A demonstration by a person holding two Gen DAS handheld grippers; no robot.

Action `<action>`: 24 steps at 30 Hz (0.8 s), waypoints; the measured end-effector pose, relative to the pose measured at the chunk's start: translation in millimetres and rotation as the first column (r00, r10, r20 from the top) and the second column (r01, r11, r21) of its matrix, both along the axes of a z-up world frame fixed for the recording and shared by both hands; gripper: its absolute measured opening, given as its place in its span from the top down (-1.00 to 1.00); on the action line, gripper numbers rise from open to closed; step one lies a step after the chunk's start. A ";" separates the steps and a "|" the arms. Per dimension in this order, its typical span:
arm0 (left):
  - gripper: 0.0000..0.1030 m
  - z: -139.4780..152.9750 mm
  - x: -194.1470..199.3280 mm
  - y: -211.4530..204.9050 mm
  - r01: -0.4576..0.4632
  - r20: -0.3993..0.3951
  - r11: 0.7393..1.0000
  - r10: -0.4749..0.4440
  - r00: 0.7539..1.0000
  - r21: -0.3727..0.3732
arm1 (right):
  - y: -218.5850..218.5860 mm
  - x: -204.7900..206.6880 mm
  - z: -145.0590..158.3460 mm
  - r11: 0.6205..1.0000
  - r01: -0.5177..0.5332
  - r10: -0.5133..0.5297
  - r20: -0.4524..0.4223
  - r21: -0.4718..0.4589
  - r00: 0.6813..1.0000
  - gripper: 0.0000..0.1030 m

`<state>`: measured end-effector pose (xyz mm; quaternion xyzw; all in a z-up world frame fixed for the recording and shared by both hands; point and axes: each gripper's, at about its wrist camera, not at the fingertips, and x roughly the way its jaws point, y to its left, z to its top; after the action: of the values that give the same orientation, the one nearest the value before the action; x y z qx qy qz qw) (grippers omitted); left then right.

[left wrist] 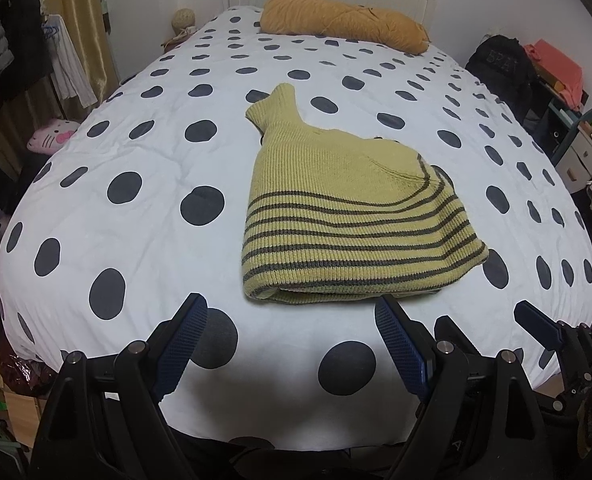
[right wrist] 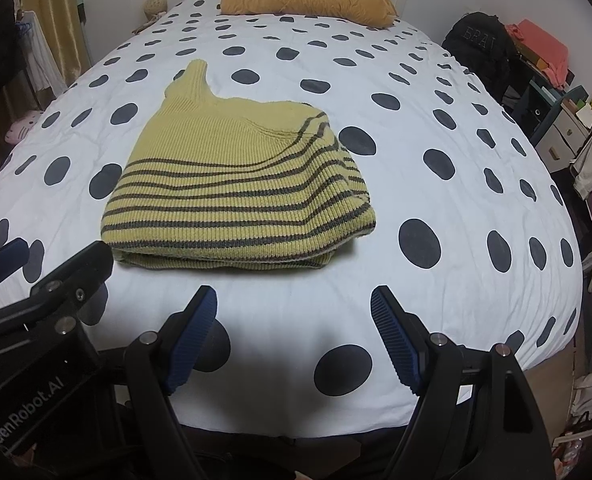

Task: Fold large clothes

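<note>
A yellow-green knit sweater with dark stripes (left wrist: 348, 216) lies folded into a thick bundle on the polka-dot bed, its turtleneck pointing toward the headboard; it also shows in the right wrist view (right wrist: 236, 196). My left gripper (left wrist: 292, 312) is open and empty, just in front of the sweater's near folded edge. My right gripper (right wrist: 294, 304) is open and empty, in front of the sweater and to its right. The right gripper's finger (left wrist: 536, 324) shows at the right of the left wrist view; the left gripper (right wrist: 40, 264) shows at the left of the right wrist view.
The bed (left wrist: 136, 240) has a white cover with dark dots. A mustard rolled blanket (left wrist: 344, 24) lies at the headboard. A Hello Kitty plush (left wrist: 52, 136) and hanging clothes (left wrist: 16, 60) are left; a black backpack (right wrist: 480, 48) and cluttered drawers (right wrist: 568, 120) are right.
</note>
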<state>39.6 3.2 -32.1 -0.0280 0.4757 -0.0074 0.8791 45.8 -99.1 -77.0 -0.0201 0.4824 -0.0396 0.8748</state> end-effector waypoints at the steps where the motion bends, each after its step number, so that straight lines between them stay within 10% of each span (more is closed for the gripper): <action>1: -0.67 0.3 -0.2 0.0 0.001 0.000 1.000 -0.001 1.000 0.000 | 0.1 -0.1 0.0 1.000 0.001 -0.001 0.001 0.000 1.000 -0.54; 24: -0.67 1.4 -2.4 -1.0 0.002 0.001 1.000 -0.002 1.000 -0.005 | 0.4 -3.7 -3.1 1.000 -0.001 0.001 -0.002 0.000 1.000 -0.55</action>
<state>37.1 2.2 -30.8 -0.0295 0.4754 -0.0095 0.8792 42.2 -98.7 -80.1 -0.0203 0.4834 -0.0389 0.8743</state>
